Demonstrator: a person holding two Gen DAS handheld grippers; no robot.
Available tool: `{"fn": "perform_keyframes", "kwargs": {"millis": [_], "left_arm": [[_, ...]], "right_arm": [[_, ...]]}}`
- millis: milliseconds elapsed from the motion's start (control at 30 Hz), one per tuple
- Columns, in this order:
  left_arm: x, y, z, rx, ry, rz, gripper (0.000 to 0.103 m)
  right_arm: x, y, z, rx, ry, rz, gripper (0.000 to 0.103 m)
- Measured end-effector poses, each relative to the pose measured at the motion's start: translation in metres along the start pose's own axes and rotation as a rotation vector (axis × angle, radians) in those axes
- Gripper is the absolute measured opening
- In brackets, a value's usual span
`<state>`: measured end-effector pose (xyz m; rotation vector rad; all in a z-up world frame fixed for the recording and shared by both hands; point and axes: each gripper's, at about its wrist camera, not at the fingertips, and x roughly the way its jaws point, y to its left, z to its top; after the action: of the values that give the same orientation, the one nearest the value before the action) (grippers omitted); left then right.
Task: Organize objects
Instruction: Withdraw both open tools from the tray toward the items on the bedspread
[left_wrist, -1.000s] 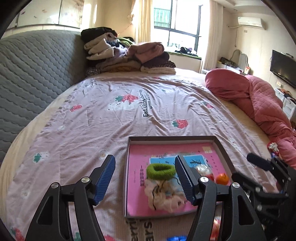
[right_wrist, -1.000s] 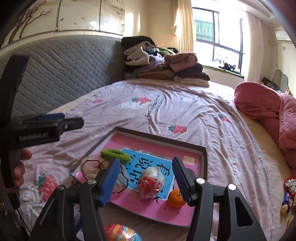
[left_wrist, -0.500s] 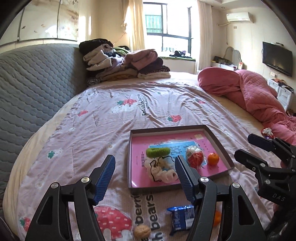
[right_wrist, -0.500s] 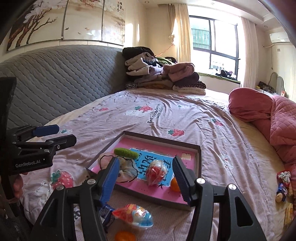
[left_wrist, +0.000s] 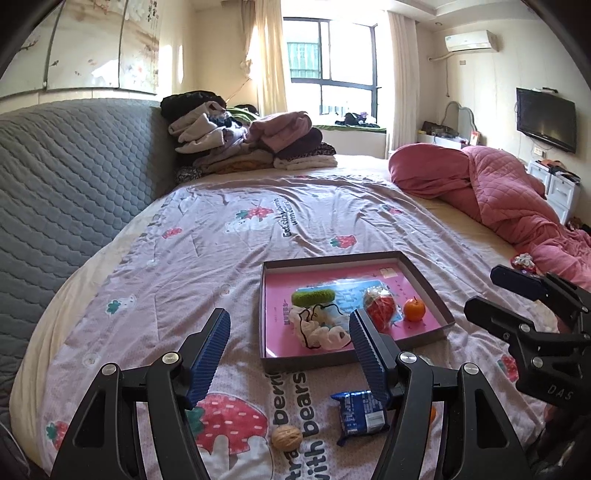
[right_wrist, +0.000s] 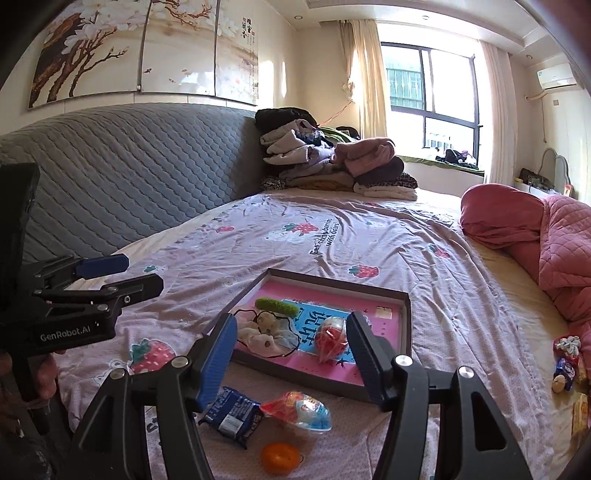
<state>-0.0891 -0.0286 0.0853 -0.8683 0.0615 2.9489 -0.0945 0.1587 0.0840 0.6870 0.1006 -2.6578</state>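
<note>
Shallow tray (left_wrist: 424, 280), pink-lined, on the strawberry-print bedspread (left_wrist: 221, 236) at mid-bed; contents: green hair tie (left_wrist: 313, 297), white scrunchie (left_wrist: 319, 330), red wrapped sweet (left_wrist: 378, 308), small orange (left_wrist: 413, 309). Loose on the bedspread just short of the tray: blue snack packet (right_wrist: 232, 411), clear wrapped toy (right_wrist: 297, 406), second orange (right_wrist: 280, 458), walnut (left_wrist: 287, 437). Left gripper (left_wrist: 288, 354): fingers spread wide, nothing between them. Right gripper (right_wrist: 291, 356): fingers spread, have just been opening, gripping nothing.
</note>
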Motion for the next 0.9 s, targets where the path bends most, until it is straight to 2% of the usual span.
{"fn": "perform_keyframes", "kwargs": {"millis": [200,567,900], "left_arm": [[-0.008,0.000,-0.012,0.000,-0.014,-0.005,0.068],[-0.010,0.009,-0.038,-0.006,0.023,-0.015,0.068],[-0.011,0.009,-0.048,0.002,0.041,-0.025,0.068]], "right_arm": [[-0.006,0.001,-0.008,0.019,0.008,-0.005,0.062],[-0.014,0.005,-0.023,0.023,0.031,-0.021,0.062],[-0.018,0.011,-0.034,0.023,0.057,-0.023,0.062]]}}
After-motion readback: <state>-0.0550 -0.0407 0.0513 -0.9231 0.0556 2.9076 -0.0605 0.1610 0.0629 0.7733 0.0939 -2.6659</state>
